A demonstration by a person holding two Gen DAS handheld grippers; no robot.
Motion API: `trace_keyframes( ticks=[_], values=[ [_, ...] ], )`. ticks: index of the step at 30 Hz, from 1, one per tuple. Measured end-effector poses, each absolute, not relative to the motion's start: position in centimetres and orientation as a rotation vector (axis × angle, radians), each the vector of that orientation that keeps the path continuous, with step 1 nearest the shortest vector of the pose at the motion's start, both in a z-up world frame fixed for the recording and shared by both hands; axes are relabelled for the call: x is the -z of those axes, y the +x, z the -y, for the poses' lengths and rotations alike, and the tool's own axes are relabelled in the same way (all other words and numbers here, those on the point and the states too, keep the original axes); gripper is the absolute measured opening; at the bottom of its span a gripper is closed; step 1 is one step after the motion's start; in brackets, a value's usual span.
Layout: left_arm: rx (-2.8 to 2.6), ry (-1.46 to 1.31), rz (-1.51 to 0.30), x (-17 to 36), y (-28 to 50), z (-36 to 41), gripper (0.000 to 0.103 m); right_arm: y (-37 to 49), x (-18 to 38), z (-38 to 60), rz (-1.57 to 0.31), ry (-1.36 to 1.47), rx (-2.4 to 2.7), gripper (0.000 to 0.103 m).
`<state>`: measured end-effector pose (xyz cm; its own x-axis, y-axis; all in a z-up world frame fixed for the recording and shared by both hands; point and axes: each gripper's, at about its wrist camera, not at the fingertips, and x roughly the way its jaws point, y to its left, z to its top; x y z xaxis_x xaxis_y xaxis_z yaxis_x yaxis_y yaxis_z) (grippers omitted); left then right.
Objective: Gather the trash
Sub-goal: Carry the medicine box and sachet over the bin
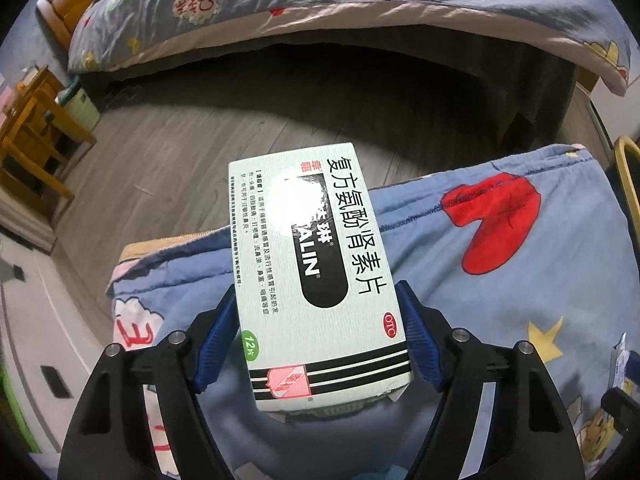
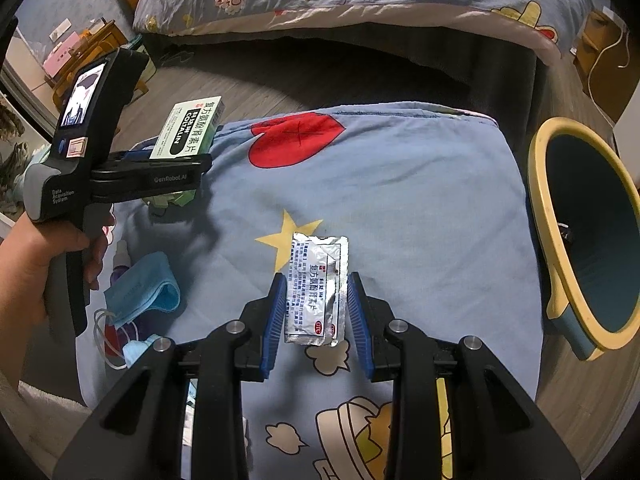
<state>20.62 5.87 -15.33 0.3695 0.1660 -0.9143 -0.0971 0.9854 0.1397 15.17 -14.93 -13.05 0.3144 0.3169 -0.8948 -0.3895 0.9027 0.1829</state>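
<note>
While the left hand-held gripper (image 1: 320,332) is clamping the medicine box (image 1: 316,264), the right hand-held gripper (image 2: 316,312) is pinching a foil sachet (image 2: 316,292) above the quilt (image 2: 420,200).

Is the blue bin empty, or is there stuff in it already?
Nearly empty. The right wrist view looks into the bin, beside the blanket; mostly bare blue wall shows, with one small dark thing inside, too small to tell.

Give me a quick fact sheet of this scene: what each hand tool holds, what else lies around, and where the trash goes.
Left tool: closed on a pale green cardboard medicine box
Right tool: closed on a silver foil pill sachet
Surface: blue cartoon-print quilt
Lying loose: blue face mask
Likely bin: yellow-rimmed blue bucket, right of quilt
</note>
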Motion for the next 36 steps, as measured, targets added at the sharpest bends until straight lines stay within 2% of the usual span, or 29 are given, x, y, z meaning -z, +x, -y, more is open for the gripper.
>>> trace_keyframes(
  ticks=[15, 20, 27, 36],
  values=[
    [-0.092, 0.032, -1.0, 6.5, 16.6, -4.0, 0.073, 15.3, 8.5, 17.6, -1.083, 0.029, -0.425, 0.031],
    [-0.043, -0.035, -0.946, 3.4, 14.5, -3.2, 0.073, 15.8, 4.0, 19.6, -1.023, 0.028, -0.437, 0.031],
    [0.043, 0.05, -0.872, 0.3, 11.8, -0.2, 0.073, 14.7, -1.7, 23.6, -0.887, -0.01, -0.426, 0.031],
    [0.165, 0.01, -0.819, -2.1, 11.4, 1.5, 0.073, 15.8, 0.5, 27.5, -0.915, 0.011, -0.367, 0.031]
  ],
)
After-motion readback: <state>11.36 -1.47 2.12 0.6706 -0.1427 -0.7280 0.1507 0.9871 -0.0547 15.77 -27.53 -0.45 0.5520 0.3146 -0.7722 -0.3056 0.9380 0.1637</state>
